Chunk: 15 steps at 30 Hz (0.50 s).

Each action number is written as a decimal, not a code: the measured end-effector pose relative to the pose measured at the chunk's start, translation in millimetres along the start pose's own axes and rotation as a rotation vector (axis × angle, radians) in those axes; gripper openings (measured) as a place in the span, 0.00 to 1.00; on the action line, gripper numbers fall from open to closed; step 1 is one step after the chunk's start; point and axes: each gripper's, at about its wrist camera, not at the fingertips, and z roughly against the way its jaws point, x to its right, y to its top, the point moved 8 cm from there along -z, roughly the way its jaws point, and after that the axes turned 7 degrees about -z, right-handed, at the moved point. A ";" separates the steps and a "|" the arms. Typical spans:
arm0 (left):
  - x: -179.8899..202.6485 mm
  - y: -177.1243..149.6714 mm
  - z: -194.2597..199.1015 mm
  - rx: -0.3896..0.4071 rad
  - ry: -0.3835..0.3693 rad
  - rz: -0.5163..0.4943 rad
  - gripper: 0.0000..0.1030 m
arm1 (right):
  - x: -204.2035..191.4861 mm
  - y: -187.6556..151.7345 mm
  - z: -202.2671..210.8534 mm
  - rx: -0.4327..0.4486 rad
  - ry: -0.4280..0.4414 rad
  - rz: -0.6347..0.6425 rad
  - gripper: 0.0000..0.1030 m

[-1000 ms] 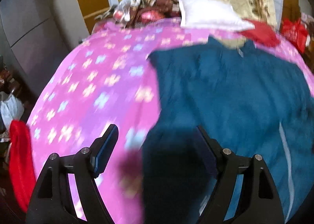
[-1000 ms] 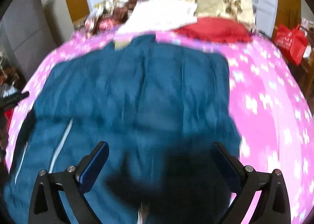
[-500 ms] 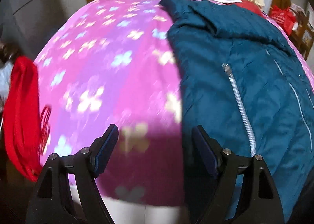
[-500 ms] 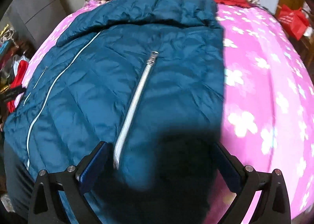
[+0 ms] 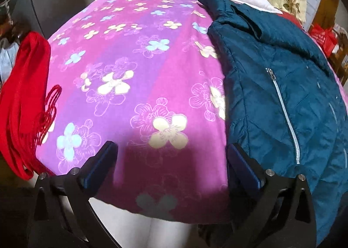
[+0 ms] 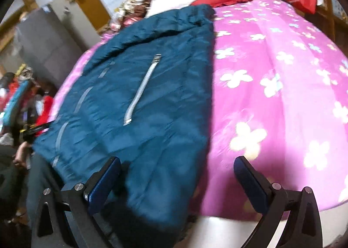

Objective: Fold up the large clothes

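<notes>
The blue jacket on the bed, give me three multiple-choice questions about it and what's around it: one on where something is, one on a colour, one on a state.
1. The red scarf lies where?
A. on the jacket
B. at the bed's left edge
C. on the pillow

2. The bedspread is what colour?
A. pink-purple with flowers
B. plain white
C. green striped

3. The left hand-held gripper is:
A. shut on the jacket
B. shut on the scarf
C. open, holding nothing

Answers: B, it drapes over the left edge, apart from the blue jacket. A, flowers cover the pink-purple cloth. C, only bedspread shows between its spread fingers.
</notes>
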 end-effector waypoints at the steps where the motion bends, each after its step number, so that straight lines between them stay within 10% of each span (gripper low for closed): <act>1: -1.2 -1.1 2.5 0.004 -0.020 0.021 0.99 | -2.7 -2.1 0.9 0.001 0.026 -0.005 1.00; 9: -11.0 -7.8 39.8 0.092 -0.120 0.071 0.99 | -28.7 5.2 -23.6 0.015 0.228 -0.036 1.00; 15: 9.5 -18.8 46.7 0.066 -0.222 0.057 0.99 | -34.9 -2.9 -24.0 0.082 0.211 0.029 0.99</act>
